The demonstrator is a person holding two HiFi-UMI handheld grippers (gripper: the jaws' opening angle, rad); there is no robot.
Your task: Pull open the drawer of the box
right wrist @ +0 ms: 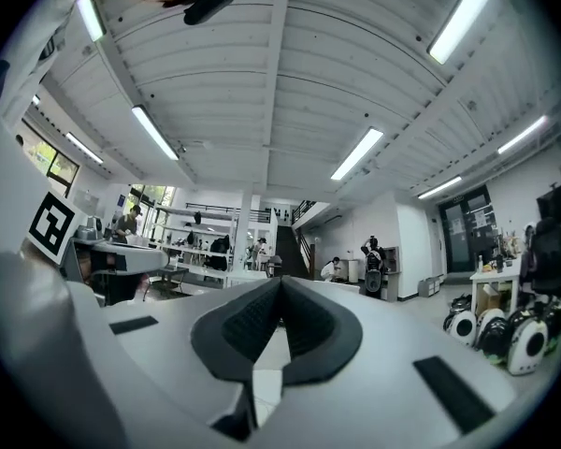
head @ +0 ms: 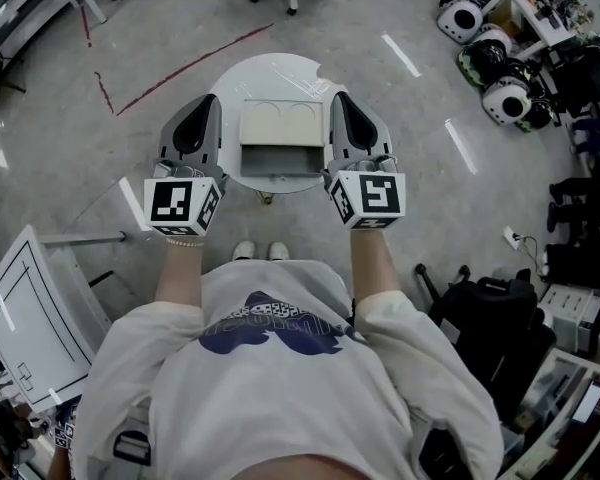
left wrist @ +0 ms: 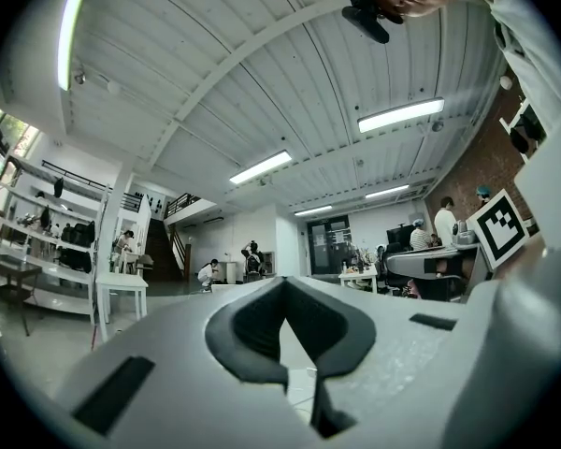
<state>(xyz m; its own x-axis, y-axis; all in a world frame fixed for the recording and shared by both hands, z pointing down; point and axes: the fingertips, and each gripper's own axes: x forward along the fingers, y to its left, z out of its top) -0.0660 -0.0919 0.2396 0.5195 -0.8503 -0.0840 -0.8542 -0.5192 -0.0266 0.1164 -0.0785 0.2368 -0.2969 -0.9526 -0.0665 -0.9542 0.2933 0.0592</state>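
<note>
The left tool (head: pixel 207 102) and right tool (head: pixel 341 99) are both pinched closed on nothing, pointing level, one on each side of the box (head: pixel 283 123); whether they touch it I cannot tell; its drawer (head: pixel 280 160) already stands pulled out toward the person, on the small round counter (head: pixel 272 68); a further tug could bring the drawer right out; a sideways knock might push the box over the rim.
</note>
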